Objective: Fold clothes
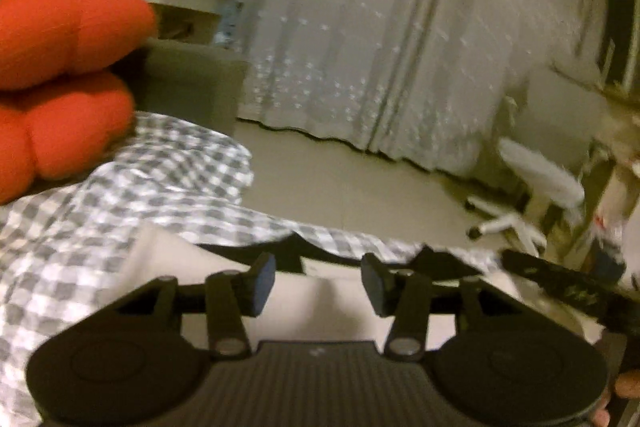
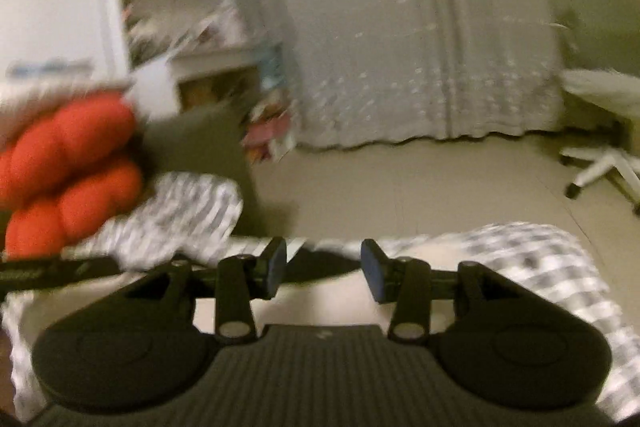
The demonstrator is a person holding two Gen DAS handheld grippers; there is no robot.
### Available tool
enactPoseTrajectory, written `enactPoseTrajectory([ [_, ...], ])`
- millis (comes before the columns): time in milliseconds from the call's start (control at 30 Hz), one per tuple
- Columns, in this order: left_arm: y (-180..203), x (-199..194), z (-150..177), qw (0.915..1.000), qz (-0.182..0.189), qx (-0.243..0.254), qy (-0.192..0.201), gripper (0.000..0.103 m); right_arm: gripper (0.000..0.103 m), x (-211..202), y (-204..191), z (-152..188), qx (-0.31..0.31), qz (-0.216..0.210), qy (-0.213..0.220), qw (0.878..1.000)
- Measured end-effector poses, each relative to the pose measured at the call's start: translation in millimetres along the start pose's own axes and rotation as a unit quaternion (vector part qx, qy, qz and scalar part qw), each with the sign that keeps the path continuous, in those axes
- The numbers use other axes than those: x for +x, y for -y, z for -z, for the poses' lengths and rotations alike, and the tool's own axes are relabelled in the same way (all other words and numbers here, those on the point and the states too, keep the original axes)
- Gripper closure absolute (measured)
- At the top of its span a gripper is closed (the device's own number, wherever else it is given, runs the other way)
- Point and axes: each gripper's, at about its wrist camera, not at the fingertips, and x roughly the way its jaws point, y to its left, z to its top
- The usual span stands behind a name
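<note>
Left black two-finger gripper point(image 1: 318, 281) jaws parted, nothing between them, right black two-finger gripper point(image 2: 323, 269) likewise, white cloth garment with black collar point(image 1: 340, 301) lying beneath both on grey-and-white checked bedsheet point(image 1: 60, 239), 1 orange plush cushion point(image 1: 68, 75) at left.

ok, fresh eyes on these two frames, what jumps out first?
The bright orange cushion at the left, lumpy and stacked above the grey-checked bedding. Next, the pale sparkly curtain filling the background down to the floor. Closest in, the left hand-held gripper with open jaws over a white garment with a dark collar.
</note>
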Motion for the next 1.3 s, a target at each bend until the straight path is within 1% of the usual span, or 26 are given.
enactPoseTrajectory([
  [67,9.7,5.5,6.5,0.9996,0.002,0.027,-0.005,0.054,0.057,7.6,-11.6,9.7,-0.025,-0.007,-0.017,1.0],
  [200,17.0,15.2,18.8,0.9973,-0.01,0.069,-0.023,0.055,0.057,16.9,-19.1,19.5,-0.045,-0.003,-0.037,0.998],
  [267,14.8,17.8,23.2,0.9959,-0.024,0.083,-0.028,0.054,0.057,18.8,-15.8,19.5,-0.037,-0.005,-0.039,0.999],
  [367,2.1,16.7,23.7,0.9962,-0.035,0.075,-0.025,0.054,0.058,24.1,-7.4,16.9,-0.027,0.0,-0.045,0.999],
  [400,-3.3,15.5,22.8,0.9967,-0.037,0.068,-0.024,0.054,0.061,24.7,-3.7,15.1,-0.021,-0.003,-0.046,0.999],
  [500,-19.0,10.7,20.4,0.9969,-0.049,0.058,-0.019,0.056,0.062,23.6,4.5,10.8,-0.018,-0.004,-0.045,0.999],
  [533,-24.0,9.2,20.1,0.9966,-0.057,0.057,-0.018,0.056,0.063,22.5,7.4,9.9,-0.018,-0.001,-0.044,0.999],
  [600,-34.0,5.9,19.1,0.9966,-0.063,0.051,-0.016,0.062,0.063,19.7,13.6,9.4,-0.014,0.002,-0.042,0.999],
  [667,-44.2,1.5,16.7,0.9971,-0.064,0.038,-0.014,0.066,0.063,16.5,20.4,8.5,-0.008,0.009,-0.041,0.999],
  [733,-51.3,-4.1,12.9,0.9977,-0.064,0.021,-0.013,0.066,0.063,13.7,25.8,6.8,0.002,0.017,-0.041,0.999],
  [800,-56.9,-10.8,7.8,0.9981,-0.059,-0.005,-0.016,0.066,0.061,10.2,29.7,4.9,0.016,0.015,-0.046,0.999],
  [933,-63.7,-23.2,-2.8,0.9963,-0.048,-0.06,-0.04,0.055,0.057,-3.7,30.9,-4.2,0.023,0.015,-0.052,0.998],
  [967,-64.6,-26.8,-4.8,0.9951,-0.051,-0.07,-0.046,0.05,0.054,-8.3,32.1,-6.3,0.027,0.016,-0.053,0.998],
  [1000,-65.5,-30.1,-6.0,0.9939,-0.057,-0.08,-0.051,0.049,0.051,-12.7,33.7,-7.9,0.032,0.017,-0.055,0.998],
  [1067,-69.7,-37.7,-6.5,0.9906,-0.059,-0.106,-0.063,0.049,0.05,-21.2,38.9,-10.6,0.05,0.016,-0.064,0.997],
  [1167,-80.3,-49.4,-4.9,0.9837,-0.051,-0.155,-0.077,0.048,0.049,-34.4,49.4,-10.8,0.091,0.013,-0.073,0.993],
  [1300,-92.6,-66.2,-1.3,0.9754,-0.046,-0.201,-0.079,0.046,0.044,-51.6,61.7,-6.1,0.139,0.017,-0.07,0.988],
])
